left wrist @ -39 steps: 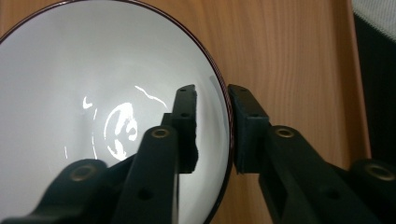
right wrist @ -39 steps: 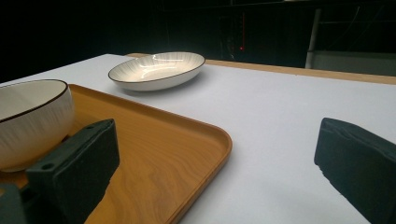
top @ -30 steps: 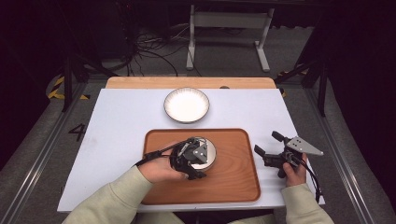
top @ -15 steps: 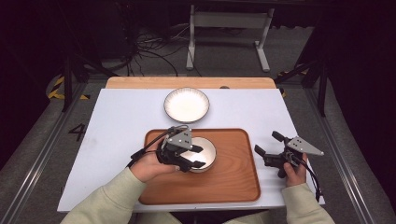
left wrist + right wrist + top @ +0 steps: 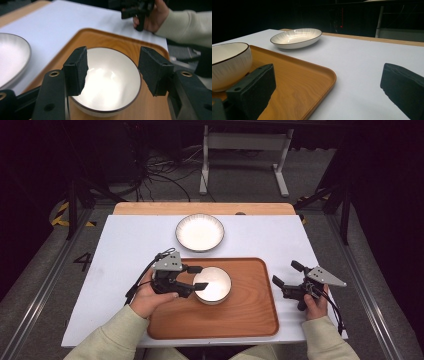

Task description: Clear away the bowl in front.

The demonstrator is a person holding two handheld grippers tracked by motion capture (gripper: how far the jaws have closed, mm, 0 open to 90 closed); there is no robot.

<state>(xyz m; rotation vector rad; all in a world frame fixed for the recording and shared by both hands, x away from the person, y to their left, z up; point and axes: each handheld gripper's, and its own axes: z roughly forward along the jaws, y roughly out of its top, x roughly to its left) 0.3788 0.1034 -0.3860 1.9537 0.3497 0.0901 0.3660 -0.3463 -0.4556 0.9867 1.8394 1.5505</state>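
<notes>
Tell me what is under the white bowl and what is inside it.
The white bowl stands on the wooden tray, which lies on the white table. The bowl's inside looks empty and glossy. The tray surface directly beneath the bowl is covered, so nothing there can be checked.

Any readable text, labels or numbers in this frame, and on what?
"4": dark numeral on the grey floor, left of the table.
No writing can be seen on the bowl, the plate, the tray or the grippers.
</notes>
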